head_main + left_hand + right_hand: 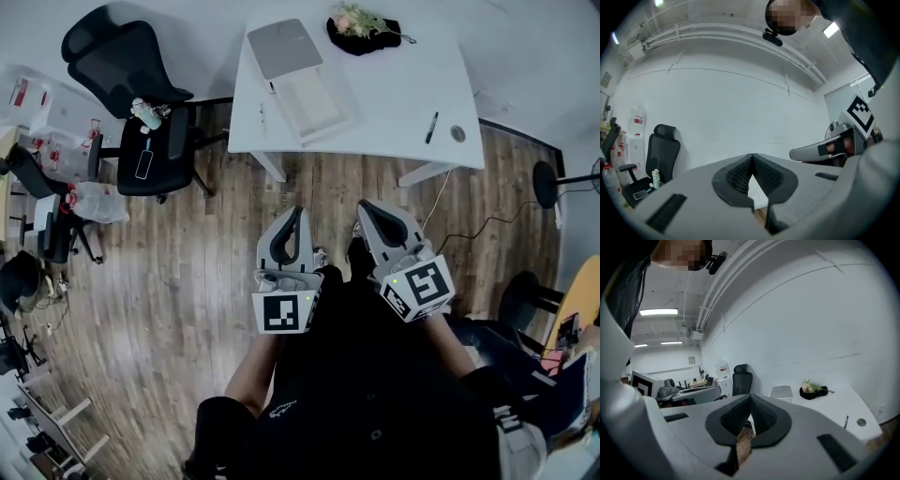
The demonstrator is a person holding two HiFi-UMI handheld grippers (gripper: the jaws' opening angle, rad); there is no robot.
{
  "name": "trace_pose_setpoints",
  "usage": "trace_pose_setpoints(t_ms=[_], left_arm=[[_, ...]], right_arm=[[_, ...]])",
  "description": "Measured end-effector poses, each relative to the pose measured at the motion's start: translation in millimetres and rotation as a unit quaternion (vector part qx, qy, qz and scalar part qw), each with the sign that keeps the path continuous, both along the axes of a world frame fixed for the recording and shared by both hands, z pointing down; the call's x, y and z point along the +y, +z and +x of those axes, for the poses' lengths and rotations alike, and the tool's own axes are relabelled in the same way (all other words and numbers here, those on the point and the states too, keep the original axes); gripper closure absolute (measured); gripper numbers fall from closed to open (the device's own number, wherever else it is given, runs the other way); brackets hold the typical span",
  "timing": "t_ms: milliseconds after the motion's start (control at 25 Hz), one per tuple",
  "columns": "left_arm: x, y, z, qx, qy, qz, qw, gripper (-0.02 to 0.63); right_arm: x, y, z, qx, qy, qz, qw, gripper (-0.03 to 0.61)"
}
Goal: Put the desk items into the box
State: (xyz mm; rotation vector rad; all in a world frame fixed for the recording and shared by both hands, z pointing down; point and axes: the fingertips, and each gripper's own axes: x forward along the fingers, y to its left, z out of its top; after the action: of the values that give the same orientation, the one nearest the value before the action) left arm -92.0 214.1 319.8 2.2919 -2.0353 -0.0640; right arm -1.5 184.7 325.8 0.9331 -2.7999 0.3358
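Box (316, 101) contents indiscernible; small round item (457, 133) beside pen (431, 127) unidentifiable. Box sits on white table (394, 94), well ahead of left gripper (298, 212) and right gripper (362, 206), both closed, empty.

**Bright, even ceiling light; strong fisheye bend**

Ceiling strip lights (658, 311) lit the room brightly and evenly. In the head view the white desk (394, 94) was nearly washed out, so the white box (317, 103) on it barely stood apart from it. Only soft shadows lay on the wood floor (169, 281) under the desk. Both gripper views had black corners, and their wall lines bowed into curves. A ceiling lamp (829, 29) glared in the left gripper view.
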Motion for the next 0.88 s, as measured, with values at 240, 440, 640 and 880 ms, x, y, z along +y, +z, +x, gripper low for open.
trace_pose_setpoints(t_ms=[240, 440, 640, 880], left_arm=[[-21.9, 10.6, -7.6, -0.002, -0.005, -0.012, 0.9999, 0.606], [-50.0, 12.0, -18.7, 0.002, -0.031, -0.013, 0.9994, 0.606], [-89.9, 21.7, -31.4, -0.004, -0.057, -0.028, 0.9979, 0.606], [-139.9, 18.2, -36.6, -0.009, -0.077, -0.030, 0.9965, 0.606]], right_arm=[[-36.1, 3.6, -13.5, -0.006, 0.003, 0.003, 1.000, 0.580], [-75.5, 7.8, -26.8, -0.012, -0.007, 0.002, 1.000, 0.580], [-120.3, 9.0, -42.7, -0.012, -0.035, 0.002, 0.999, 0.580], [-174.6, 15.2, -49.9, -0.012, -0.052, -0.011, 0.999, 0.580]])
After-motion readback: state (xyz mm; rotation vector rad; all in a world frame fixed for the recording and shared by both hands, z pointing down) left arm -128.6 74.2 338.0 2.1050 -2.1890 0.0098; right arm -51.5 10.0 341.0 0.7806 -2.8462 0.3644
